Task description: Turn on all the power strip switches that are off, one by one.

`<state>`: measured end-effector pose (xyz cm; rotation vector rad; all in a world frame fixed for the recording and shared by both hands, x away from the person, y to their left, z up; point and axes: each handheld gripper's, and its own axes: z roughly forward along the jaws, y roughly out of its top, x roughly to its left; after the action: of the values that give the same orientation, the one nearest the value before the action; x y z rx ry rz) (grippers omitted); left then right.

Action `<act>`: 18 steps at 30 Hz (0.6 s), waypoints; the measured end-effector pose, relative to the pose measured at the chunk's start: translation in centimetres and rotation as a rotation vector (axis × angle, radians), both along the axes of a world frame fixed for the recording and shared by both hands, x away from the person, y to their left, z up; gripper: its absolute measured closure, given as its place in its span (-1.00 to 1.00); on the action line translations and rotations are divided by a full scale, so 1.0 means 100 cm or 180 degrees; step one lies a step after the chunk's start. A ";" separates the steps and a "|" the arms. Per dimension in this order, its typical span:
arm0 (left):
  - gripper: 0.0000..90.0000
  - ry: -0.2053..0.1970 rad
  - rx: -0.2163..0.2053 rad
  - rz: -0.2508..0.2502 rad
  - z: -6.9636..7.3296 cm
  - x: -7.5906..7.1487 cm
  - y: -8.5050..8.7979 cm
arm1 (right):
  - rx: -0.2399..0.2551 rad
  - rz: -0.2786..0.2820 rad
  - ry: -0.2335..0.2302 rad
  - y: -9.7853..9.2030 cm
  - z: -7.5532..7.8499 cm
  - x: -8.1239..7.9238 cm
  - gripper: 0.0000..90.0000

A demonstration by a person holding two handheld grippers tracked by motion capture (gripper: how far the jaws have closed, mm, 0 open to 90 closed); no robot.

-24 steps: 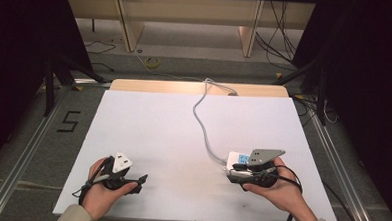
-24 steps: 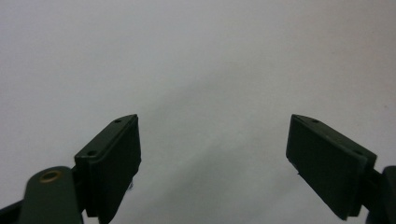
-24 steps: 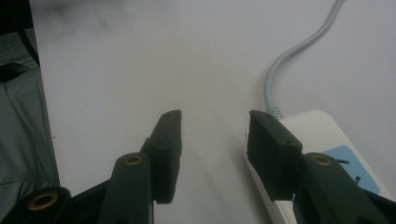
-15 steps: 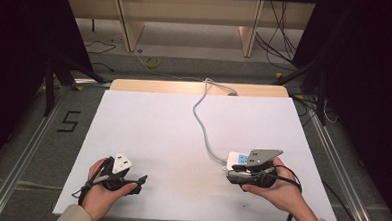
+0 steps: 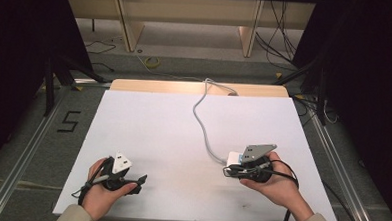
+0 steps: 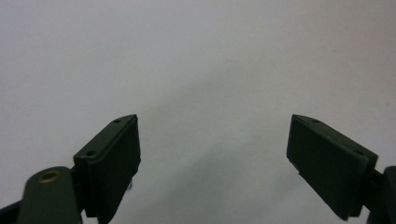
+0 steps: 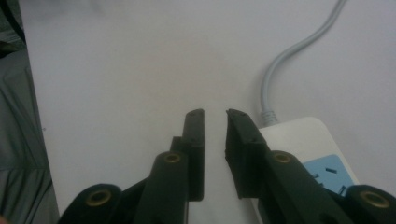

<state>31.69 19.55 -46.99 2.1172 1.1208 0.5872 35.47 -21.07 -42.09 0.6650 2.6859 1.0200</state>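
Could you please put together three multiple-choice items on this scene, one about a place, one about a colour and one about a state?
1. Where does the power strip lie?
A. beside the right gripper
B. beside the left gripper
C. at the table's far left corner

2. What colour is the panel around the strip's sockets?
A. red
B. light blue
C. green

3. How do the left gripper's jaws stand?
A. shut on the cable
B. shut on nothing
C. wide apart, nothing between them

Answers: 1 A, the right gripper view has the strip just next to its jaws. 2 B, that view shows a blue panel. 3 C, the left gripper view shows bare table between the jaws.
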 end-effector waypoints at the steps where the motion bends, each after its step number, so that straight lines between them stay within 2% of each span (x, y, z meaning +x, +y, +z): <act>1: -0.61 0.0007 0.0007 -0.0010 0.000 0.000 0.000 | -0.0009 -0.0004 -0.0004 -0.001 0.000 0.001 0.87; 5: -0.61 -0.0003 0.0000 -0.0006 0.000 0.000 0.000 | -0.0041 -0.0074 0.0006 -0.003 0.002 0.004 1.00; 18: -0.62 -0.0002 0.0001 -0.0005 0.000 0.000 -0.001 | -0.0081 -0.0216 0.0051 -0.008 0.010 0.015 1.00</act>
<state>31.68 19.49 -47.00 2.1178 1.1187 0.5873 36.97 -21.88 -41.10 0.7571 2.6656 0.9660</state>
